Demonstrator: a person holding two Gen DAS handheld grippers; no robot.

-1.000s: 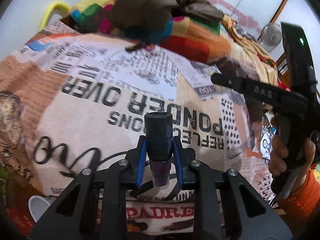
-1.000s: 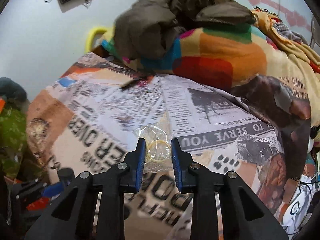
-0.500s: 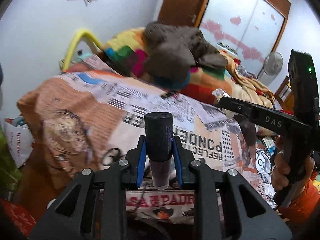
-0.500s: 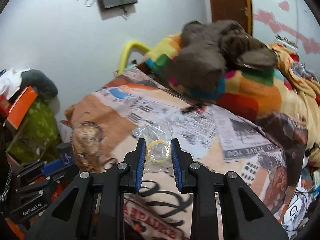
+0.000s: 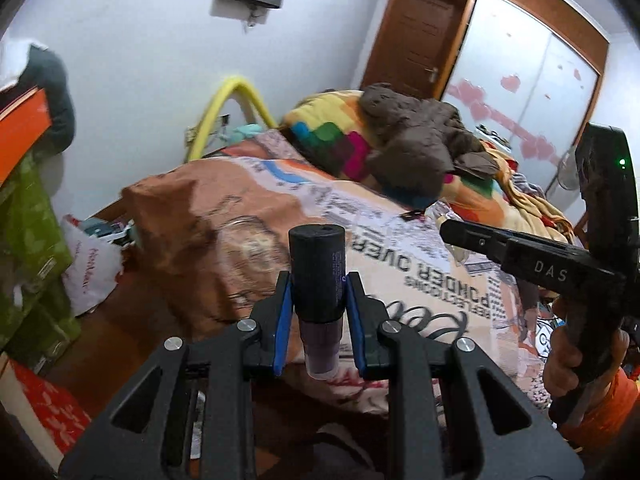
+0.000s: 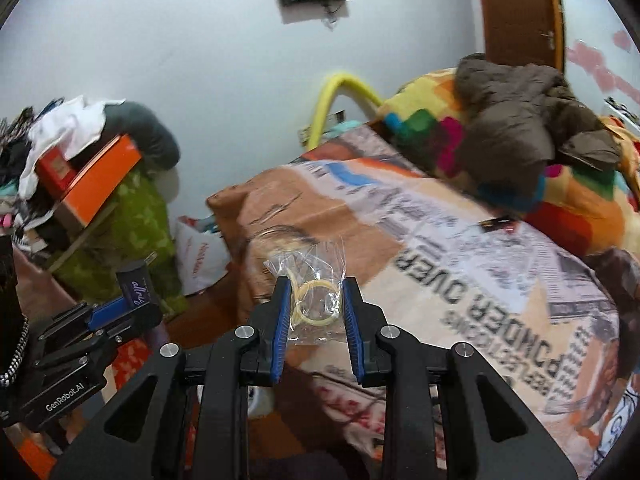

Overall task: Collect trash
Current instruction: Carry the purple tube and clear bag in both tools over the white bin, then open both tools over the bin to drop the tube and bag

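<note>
My left gripper (image 5: 319,316) is shut on a dark purple bottle with a black cap (image 5: 318,272), held upright above the near edge of the bed. It also shows in the right wrist view (image 6: 136,284) at the left. My right gripper (image 6: 314,314) is shut on a clear plastic bag with yellow rubber bands (image 6: 310,288), held in the air off the bed's corner. The right gripper shows from the side in the left wrist view (image 5: 520,256), held by a hand.
A bed with a newspaper-print cover (image 5: 360,220) fills the middle. A colourful blanket (image 6: 568,184) and a brown jacket (image 5: 416,144) lie at its far end. A white plastic bag (image 5: 90,264) sits on the floor at the left, beside green cloth-covered stacks (image 6: 132,216) and an orange box (image 6: 96,176).
Both grippers have pulled back and away from the bed top, keeping their loads. The views now take in the wall, the floor and the clutter at the left.
</note>
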